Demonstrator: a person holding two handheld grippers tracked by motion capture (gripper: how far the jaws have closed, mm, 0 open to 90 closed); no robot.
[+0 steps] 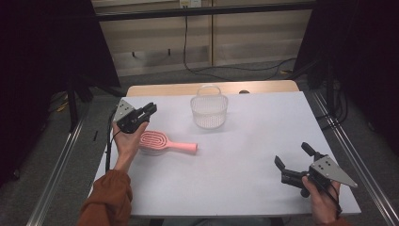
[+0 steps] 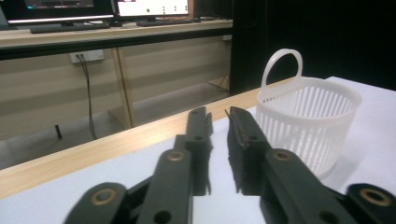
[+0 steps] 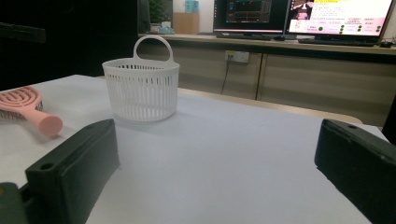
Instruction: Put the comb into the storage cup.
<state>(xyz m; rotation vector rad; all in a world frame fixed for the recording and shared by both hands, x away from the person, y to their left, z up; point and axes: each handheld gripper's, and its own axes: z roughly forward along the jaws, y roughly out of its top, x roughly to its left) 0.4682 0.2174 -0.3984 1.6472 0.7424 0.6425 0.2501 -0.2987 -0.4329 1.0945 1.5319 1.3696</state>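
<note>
A pink hairbrush point(image 1: 160, 142) lies flat on the white table point(image 1: 244, 179), left of centre, handle pointing right. A white slatted plastic basket point(image 1: 209, 110) with a loop handle stands upright near the far edge. My left gripper point(image 1: 151, 108) hovers just left of the brush head and above it, pointing toward the basket. In the left gripper view its jaws point(image 2: 217, 114) stand almost together with nothing between them, and the basket point(image 2: 308, 116) is ahead on the right. My right gripper point(image 1: 291, 154) rests near the front right, jaws wide apart and empty point(image 3: 217, 135), facing the basket point(image 3: 142, 88) and brush point(image 3: 23, 109).
The table's far wooden edge point(image 1: 211, 88) runs behind the basket. Black curtains and metal frame rails point(image 1: 348, 150) flank both sides. Cables point(image 1: 188, 56) lie on the floor beyond, and monitors point(image 3: 299, 16) sit on a desk at the back.
</note>
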